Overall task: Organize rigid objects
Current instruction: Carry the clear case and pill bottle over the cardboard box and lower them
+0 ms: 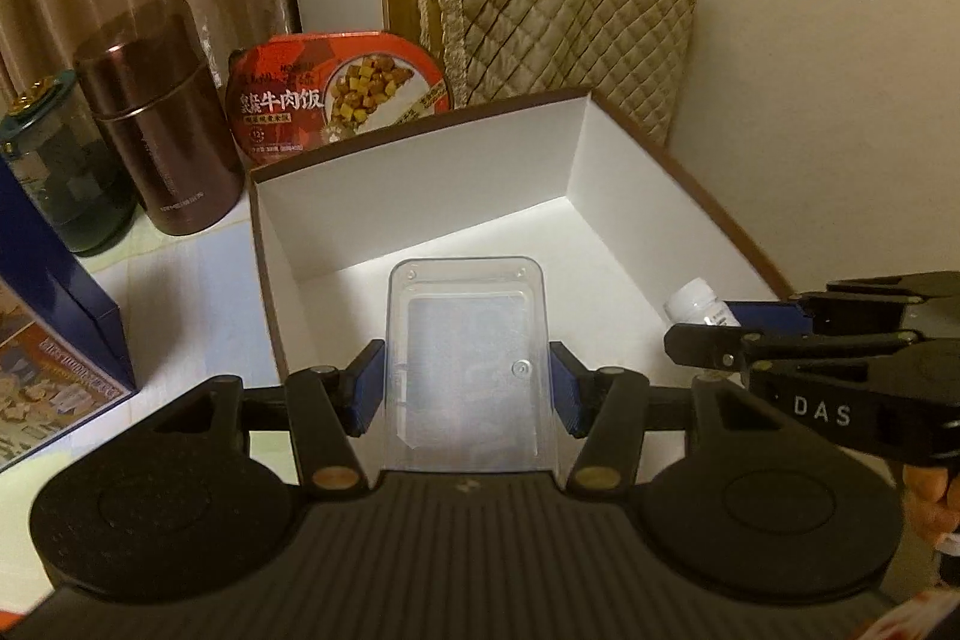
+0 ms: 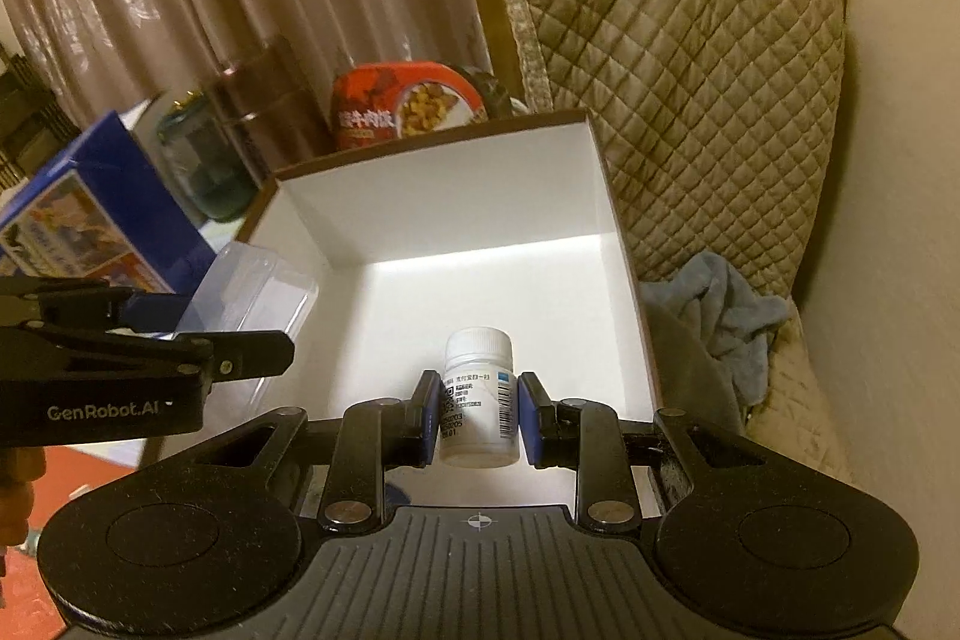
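The clear plastic tray (image 1: 465, 358) is clamped between the pads of the left tool (image 1: 465, 388), held above the near-left part of the open white box (image 1: 420, 172). The white pill bottle (image 2: 479, 397) is gripped at its label by the right tool (image 2: 477, 418), hanging over the box's near edge towards its right side. Nothing can be seen lying on the box floor, and the tray holds nothing.

The tray looks thin and flexible, so a tight squeeze may bow it until it springs out of the pads. The two tools are close together over one opening, so lowering both at once risks a knock. The bottle, if dropped from a height, could bounce or roll.

Beyond the box's far-left corner the worktop carries a red meal box (image 1: 339, 91), a brown canister (image 1: 159, 118) and a glass jar (image 1: 57, 172).
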The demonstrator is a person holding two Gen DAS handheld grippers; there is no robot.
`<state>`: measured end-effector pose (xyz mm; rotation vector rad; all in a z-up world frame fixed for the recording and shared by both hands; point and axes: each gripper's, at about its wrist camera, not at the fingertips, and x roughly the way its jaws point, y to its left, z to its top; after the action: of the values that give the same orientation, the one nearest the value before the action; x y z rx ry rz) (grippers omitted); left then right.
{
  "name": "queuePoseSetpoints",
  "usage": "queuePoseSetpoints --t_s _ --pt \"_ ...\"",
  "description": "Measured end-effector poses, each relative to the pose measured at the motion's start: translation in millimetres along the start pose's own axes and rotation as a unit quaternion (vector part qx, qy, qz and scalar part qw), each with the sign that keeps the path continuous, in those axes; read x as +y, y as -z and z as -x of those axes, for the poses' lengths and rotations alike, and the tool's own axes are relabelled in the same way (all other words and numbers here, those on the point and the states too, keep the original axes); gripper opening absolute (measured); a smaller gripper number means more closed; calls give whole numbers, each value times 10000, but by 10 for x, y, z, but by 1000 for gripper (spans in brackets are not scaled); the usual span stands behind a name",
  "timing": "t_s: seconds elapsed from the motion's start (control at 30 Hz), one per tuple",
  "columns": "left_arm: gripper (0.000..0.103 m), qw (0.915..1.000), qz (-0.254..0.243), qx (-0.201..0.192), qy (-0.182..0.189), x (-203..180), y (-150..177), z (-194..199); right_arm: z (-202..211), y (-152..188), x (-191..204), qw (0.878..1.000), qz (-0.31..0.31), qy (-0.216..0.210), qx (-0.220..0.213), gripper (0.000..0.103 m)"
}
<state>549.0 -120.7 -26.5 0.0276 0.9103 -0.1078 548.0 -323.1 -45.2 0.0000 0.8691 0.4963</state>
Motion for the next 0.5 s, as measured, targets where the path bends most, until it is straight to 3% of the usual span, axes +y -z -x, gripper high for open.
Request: queuePoseSetpoints --t_s 0.5 --pt "56 9995 -160 264 -99 30 -84 -495 -297 -180 -52 9996 190 187 116 24"
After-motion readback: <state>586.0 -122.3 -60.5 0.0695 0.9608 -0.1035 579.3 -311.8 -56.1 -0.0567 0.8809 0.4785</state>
